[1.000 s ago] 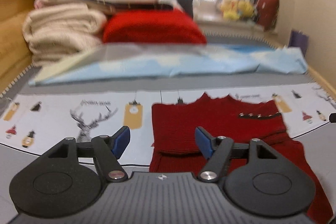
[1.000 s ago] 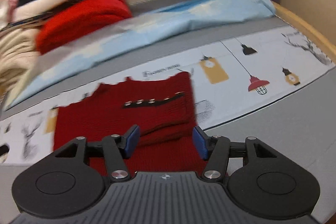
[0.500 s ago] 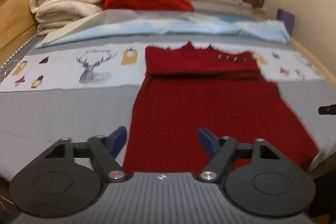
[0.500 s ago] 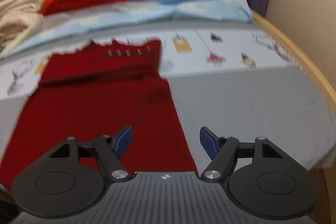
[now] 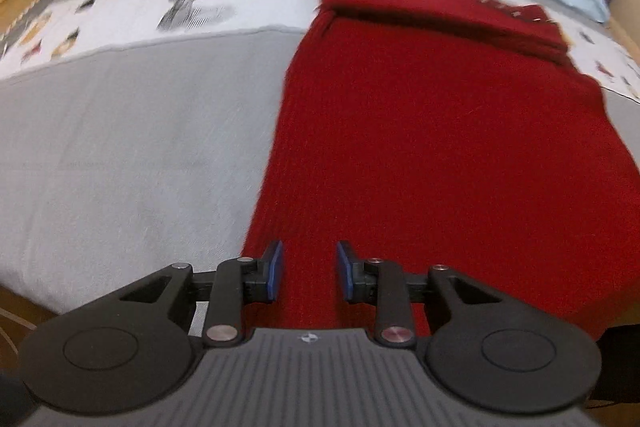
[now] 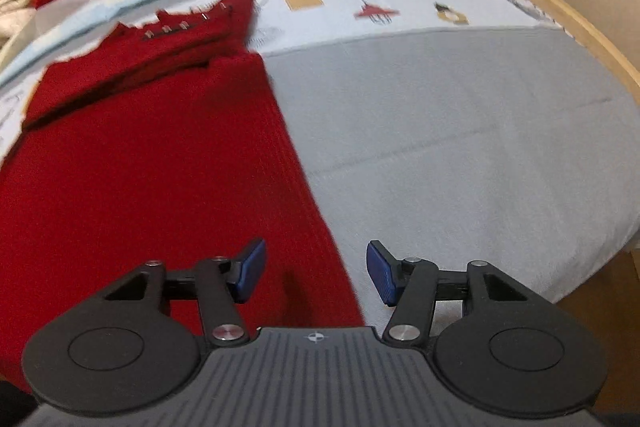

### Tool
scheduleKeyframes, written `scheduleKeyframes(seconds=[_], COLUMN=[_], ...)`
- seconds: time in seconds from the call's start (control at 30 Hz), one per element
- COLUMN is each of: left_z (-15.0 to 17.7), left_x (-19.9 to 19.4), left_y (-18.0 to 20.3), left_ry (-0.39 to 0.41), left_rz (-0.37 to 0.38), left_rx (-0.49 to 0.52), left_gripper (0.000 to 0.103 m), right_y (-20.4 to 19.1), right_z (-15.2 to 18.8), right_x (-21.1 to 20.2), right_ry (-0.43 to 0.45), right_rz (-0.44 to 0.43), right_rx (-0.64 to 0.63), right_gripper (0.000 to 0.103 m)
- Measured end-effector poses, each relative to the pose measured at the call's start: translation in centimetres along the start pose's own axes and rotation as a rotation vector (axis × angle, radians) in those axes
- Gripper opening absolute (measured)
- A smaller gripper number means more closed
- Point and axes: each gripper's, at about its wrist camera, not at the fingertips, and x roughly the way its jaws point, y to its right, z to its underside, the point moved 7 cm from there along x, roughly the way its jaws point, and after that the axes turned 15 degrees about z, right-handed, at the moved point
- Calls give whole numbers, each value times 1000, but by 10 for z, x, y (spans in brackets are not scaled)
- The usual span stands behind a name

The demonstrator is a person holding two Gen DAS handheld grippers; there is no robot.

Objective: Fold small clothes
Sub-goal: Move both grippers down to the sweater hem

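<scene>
Evidently you brought each open hand-held gripper, left (image 5: 307, 270) just narrowing and right (image 6: 316, 270), over the hem corners at six o'clock of the soft, limp red sweater (image 5: 440, 147) lying on the bed (image 5: 120, 155).

Both views are evenly lit by soft indoor light, without glare or hard shadows. Motion blur smears the red garment (image 5: 440, 147) and the printed sheet (image 6: 400, 11) toward 12 o'clock. Strong fisheye bending curves the edges, with dark corners. The near black gripper bodies stay sharp.
</scene>
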Motion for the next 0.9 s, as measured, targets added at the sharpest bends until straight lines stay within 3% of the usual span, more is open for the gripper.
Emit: scheduleKeyframes(seconds=[0.17, 0.37, 0.9], left_z=[-2, 2, 6], left_x=[1, -1, 9], left_y=[-19, -27, -33], left_ry=[-14, -37, -63], left_rz=[-23, -52, -56], left_rx=[-70, -105, -137], left_gripper=[33, 34, 45], right_y=[2, -4, -3], right_z=[9, 19, 22], right_x=[13, 24, 29], right_ry=[-89, -137, -150], right_rz=[4, 53, 39], right_rx=[26, -28, -26], right_gripper=[57, 57, 55])
